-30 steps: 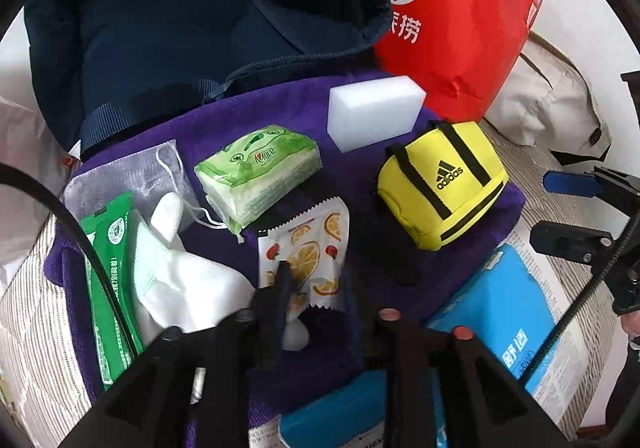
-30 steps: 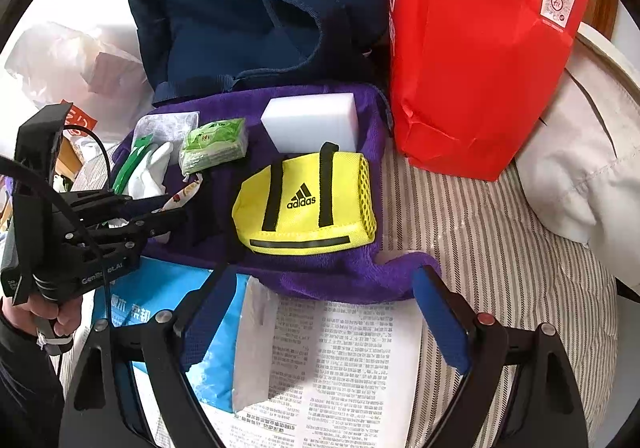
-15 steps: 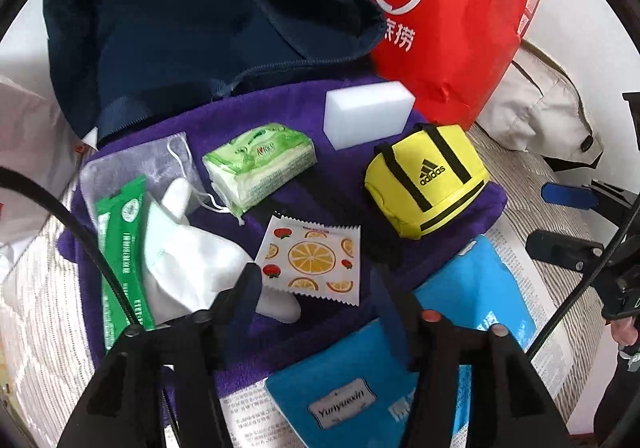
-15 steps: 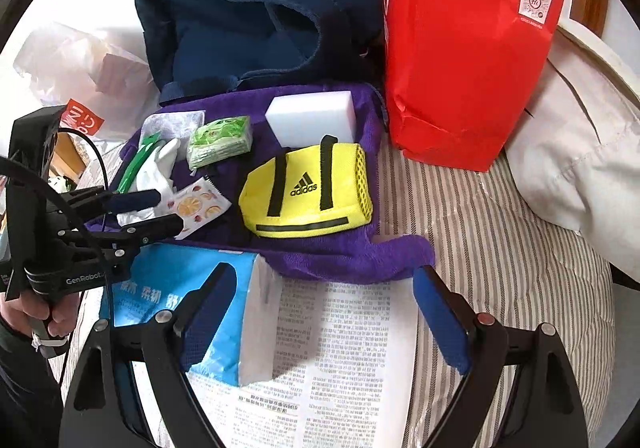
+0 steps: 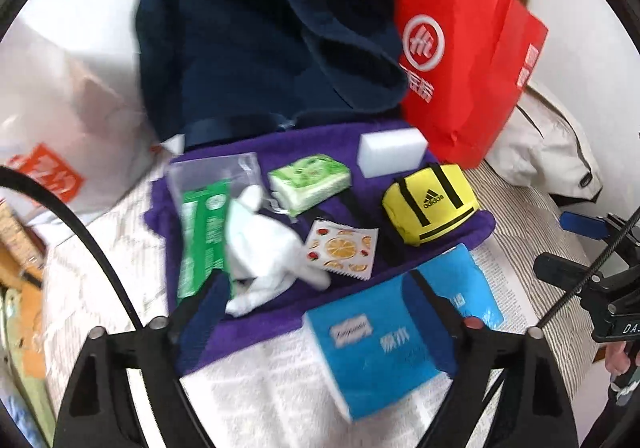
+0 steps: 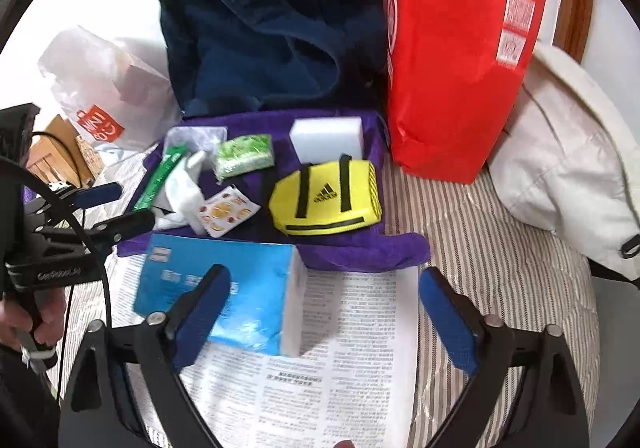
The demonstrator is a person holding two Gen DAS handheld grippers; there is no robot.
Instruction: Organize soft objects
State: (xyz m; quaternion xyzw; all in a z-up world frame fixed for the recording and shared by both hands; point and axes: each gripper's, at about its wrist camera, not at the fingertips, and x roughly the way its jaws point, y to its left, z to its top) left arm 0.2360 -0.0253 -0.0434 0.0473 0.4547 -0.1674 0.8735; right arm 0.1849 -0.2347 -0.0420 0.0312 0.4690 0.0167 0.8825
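Note:
A purple towel [image 5: 460, 244] [image 6: 360, 252] lies on the bed. On it are a white sponge block [image 5: 392, 152] [image 6: 326, 138], a green tissue pack [image 5: 310, 178] [image 6: 244, 154], a yellow adidas pouch [image 5: 430, 208] [image 6: 326, 200], an orange-print sachet [image 5: 342, 248] [image 6: 224, 212], a white cloth [image 5: 264, 248] [image 6: 182, 188] and a green packet [image 5: 202, 232] [image 6: 160, 176]. A blue tissue pack [image 5: 380, 344] [image 6: 224, 288] lies on newspaper in front. My left gripper [image 5: 316, 308] is open and empty above the towel's near edge. My right gripper [image 6: 320, 308] is open and empty over the newspaper.
A dark blue bag [image 5: 256, 40] [image 6: 272, 28] and a red paper bag [image 5: 468, 76] [image 6: 456, 60] stand behind the towel. A white plastic bag [image 6: 100, 88] lies at the left, a cream jacket [image 6: 568, 168] at the right. Newspaper [image 6: 352, 368] covers the striped bedding.
Both grippers have drawn back from the towel. The left gripper has opened wider and left the orange-print sachet lying flat on the towel.

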